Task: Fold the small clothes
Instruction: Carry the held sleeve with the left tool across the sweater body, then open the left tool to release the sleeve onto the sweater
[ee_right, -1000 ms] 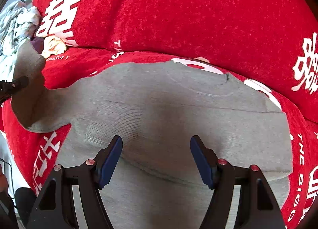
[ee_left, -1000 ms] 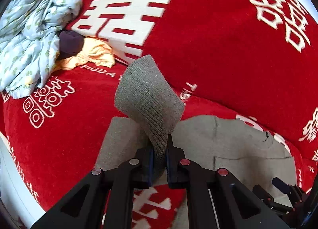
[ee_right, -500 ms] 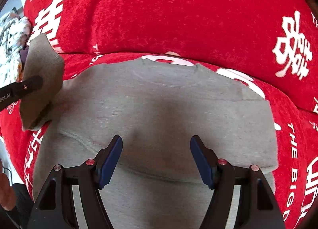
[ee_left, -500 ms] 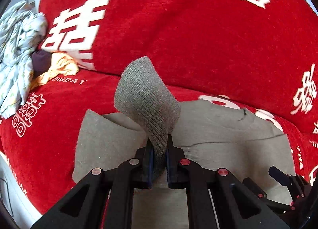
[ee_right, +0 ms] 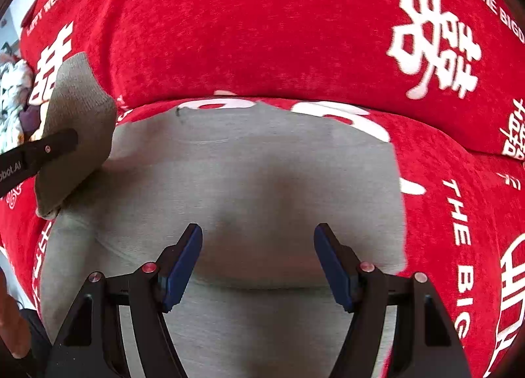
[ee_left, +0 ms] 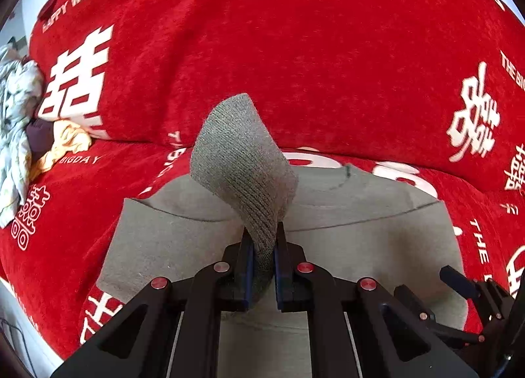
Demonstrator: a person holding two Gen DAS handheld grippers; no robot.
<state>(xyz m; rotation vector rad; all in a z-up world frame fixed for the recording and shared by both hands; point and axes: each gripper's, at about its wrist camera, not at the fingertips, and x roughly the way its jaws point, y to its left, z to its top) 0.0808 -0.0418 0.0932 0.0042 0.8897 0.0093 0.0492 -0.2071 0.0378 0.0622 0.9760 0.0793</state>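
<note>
Grey sweater (ee_right: 256, 181) spread flat on red sofa cover (ee_left: 295, 66), its ribbed cuff (ee_left: 242, 161) pinched upright in left gripper (ee_left: 262, 247), jaws closed tight on the knit. Since a second ago, carried rightward with the sleeve over the sweater's body, so the clothes pile (ee_left: 19, 135) now sits farther toward the left edge and more grey cloth shows beneath. Right gripper (ee_right: 259, 256) just above the sweater's middle as before, jaws wide apart, holding nothing.
</note>
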